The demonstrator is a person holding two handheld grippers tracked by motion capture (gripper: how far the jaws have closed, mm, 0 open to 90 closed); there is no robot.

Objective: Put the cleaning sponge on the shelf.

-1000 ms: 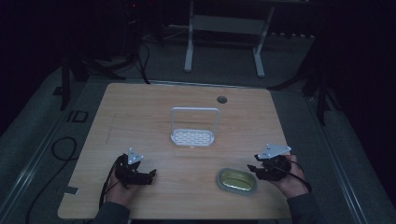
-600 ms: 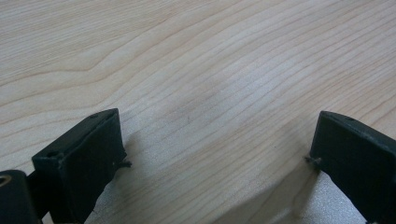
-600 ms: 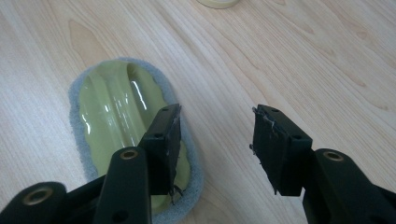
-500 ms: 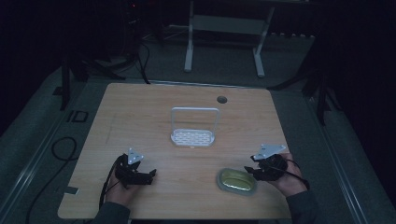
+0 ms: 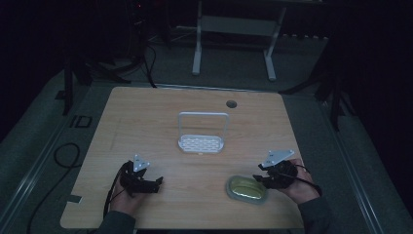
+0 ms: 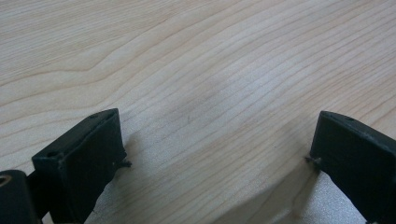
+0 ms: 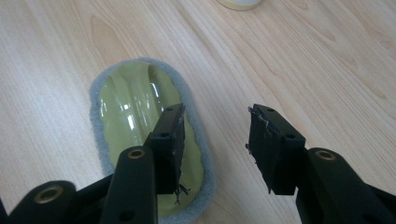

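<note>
A yellow-green oval sponge [image 5: 247, 189] with a grey foam rim lies flat on the wooden table [image 5: 146, 122] near the front right. My right gripper [image 5: 258, 178] hovers at its right end. In the right gripper view, one jaw stands over the sponge [image 7: 135, 107] and the other over bare wood, so the rim sits in the gap. The right gripper [image 7: 215, 116] is open; its jaws have just been closing and its pads press on nothing. My left gripper [image 5: 157, 182] rests at the front left, and is open [image 6: 217, 126] over bare wood.
A white wire rack [image 5: 202, 144] with a tall handle stands in the middle of the table. A round cable hole [image 5: 231, 104] sits at the far edge. A pale round thing [image 7: 238, 3] pokes in at the top of the right gripper view. Cables trail from both grippers.
My right gripper has edged slightly left toward the sponge's end. The left gripper, the sponge and the rack have stayed put.
</note>
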